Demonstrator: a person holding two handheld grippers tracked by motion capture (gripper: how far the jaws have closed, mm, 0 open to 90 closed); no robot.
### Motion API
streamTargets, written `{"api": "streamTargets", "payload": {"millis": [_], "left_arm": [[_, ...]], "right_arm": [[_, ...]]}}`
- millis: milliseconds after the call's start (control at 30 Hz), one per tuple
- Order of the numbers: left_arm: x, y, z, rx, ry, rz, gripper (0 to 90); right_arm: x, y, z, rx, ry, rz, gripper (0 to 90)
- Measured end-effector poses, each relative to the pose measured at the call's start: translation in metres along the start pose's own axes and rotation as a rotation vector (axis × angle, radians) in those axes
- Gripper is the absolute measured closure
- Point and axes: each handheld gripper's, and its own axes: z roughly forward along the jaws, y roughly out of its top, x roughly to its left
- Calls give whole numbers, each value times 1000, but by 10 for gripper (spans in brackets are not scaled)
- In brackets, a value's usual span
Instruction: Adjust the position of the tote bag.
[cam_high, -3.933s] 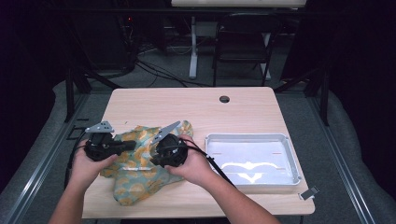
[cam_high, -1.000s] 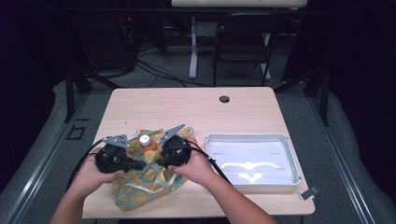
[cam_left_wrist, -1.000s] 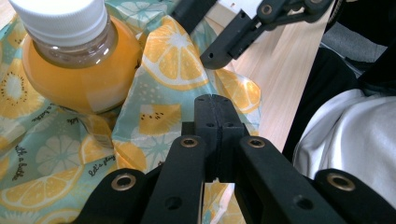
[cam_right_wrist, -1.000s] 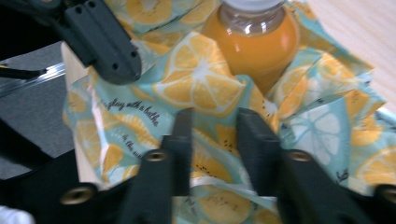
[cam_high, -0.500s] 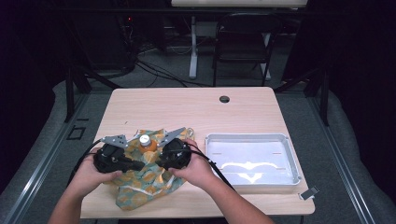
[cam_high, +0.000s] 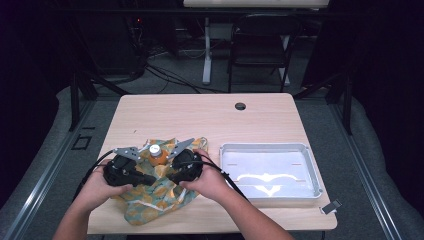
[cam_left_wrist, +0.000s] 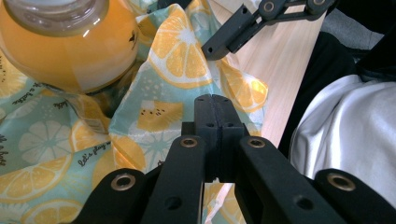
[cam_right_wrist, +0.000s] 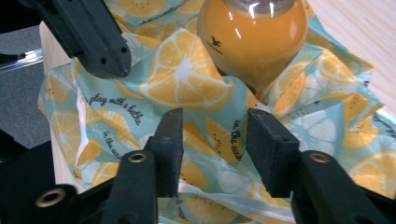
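We hold both grippers low over the lemon-print cloth (cam_high: 150, 195) beside the jar (cam_high: 156, 153): left gripper (cam_left_wrist: 214, 121) jaws pressed together, right gripper (cam_right_wrist: 212, 140) jaws spread, having just been opening.

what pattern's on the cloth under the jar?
Orange lemon slices on pale teal, with black script; the cloth shows best in the right gripper view.

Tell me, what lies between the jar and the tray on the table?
Going from the jar to the tray, the high view shows the lemon-print cloth edge and the right gripper, then bare table.
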Motion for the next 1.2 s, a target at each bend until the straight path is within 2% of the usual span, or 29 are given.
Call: {"api": "streamTargets", "payload": {"millis": [67, 333, 400, 433, 533, 667, 867, 1067, 1200], "left_arm": [[1, 0, 1, -4, 1, -10, 900], [4, -2, -1, -19, 9, -21, 896], [5, -2, -3, -38, 12, -33, 836], [4, -2, -6, -45, 25, -37, 814], [5, -4, -15, -66, 11, -48, 709], [8, -8, -29, -117, 45, -66, 641], [15, -14, -38, -149, 122, -99, 624], [23, -17, -33, -136, 185, -124, 624], [29, -21, -32, -150, 220, -156, 621]], "right_arm": [[0, 0, 1, -2, 10, 15, 645], [0, 1, 2, 15, 14, 12, 857], [1, 0, 2, 17, 18, 9, 883], [1, 1, 2, 22, 16, 6, 889], [2, 1, 1, 24, 13, 0, 900], [4, 1, 0, 20, 16, -1, 900], [9, -2, -3, 12, 19, -8, 900], [14, -7, -4, 9, 32, -7, 900], [17, -11, -5, 1, 40, -3, 900]]}}
